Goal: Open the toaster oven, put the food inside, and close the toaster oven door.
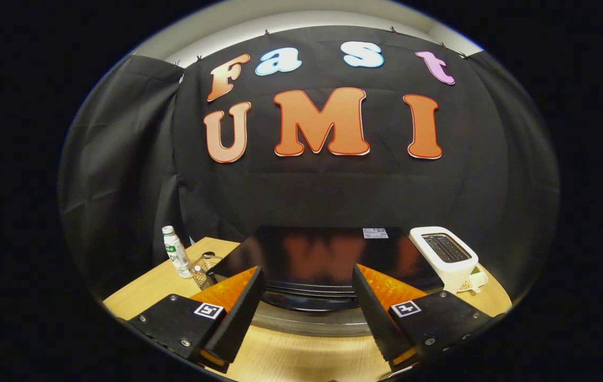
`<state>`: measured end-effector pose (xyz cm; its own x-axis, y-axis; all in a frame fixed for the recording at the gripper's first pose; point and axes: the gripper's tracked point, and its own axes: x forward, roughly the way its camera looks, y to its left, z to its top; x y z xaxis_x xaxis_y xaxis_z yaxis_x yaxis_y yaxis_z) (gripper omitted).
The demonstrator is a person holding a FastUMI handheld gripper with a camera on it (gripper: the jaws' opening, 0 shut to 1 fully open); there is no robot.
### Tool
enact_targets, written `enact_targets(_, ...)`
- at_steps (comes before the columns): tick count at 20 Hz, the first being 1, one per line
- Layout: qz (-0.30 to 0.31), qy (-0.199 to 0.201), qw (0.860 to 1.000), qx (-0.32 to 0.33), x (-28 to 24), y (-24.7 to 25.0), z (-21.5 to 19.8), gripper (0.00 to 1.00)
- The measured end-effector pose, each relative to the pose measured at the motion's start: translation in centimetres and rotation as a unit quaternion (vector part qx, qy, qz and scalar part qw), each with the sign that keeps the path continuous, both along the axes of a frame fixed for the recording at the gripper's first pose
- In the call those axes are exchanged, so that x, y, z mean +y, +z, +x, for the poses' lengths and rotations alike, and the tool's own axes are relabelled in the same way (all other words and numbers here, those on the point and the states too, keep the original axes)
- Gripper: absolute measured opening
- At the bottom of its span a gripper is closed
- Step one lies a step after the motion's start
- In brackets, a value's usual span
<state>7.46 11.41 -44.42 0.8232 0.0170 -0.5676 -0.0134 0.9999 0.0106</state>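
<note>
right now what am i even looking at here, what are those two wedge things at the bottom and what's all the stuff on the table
The camera rides on a hand-held gripper and looks forward along its jaws. The two wedges are those jaws, standing open with nothing between them. A person carries this tool; no robot arm is involved. Just ahead, seen between and beyond the jaws, sits a black toaster oven on a wooden table, viewed from above its glossy top. Beside it on one side is a white slot toaster. On the other side stand a small bottle and a clear glass. Nothing is held yet.
</note>
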Motion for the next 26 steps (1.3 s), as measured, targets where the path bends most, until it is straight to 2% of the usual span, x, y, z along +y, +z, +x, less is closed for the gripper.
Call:
enact_targets(5, -0.017, -0.015, 1.000, 0.018, -0.4, -2.5, 0.0, 0.99)
enact_targets(11, -0.002, -0.029, 0.999, -0.023, -0.4, -2.4, -0.5, 0.99)
enact_targets(19, -0.009, 0.017, 0.999, -0.032, 0.9, -1.9, -7.0, 0.97)
enact_targets(23, -0.002, 0.054, 0.999, 0.003, 1.7, -3.4, -10.6, 0.97)
enact_targets(26, 0.008, 0.062, 0.998, 0.024, 1.9, -4.3, -12.4, 0.97)
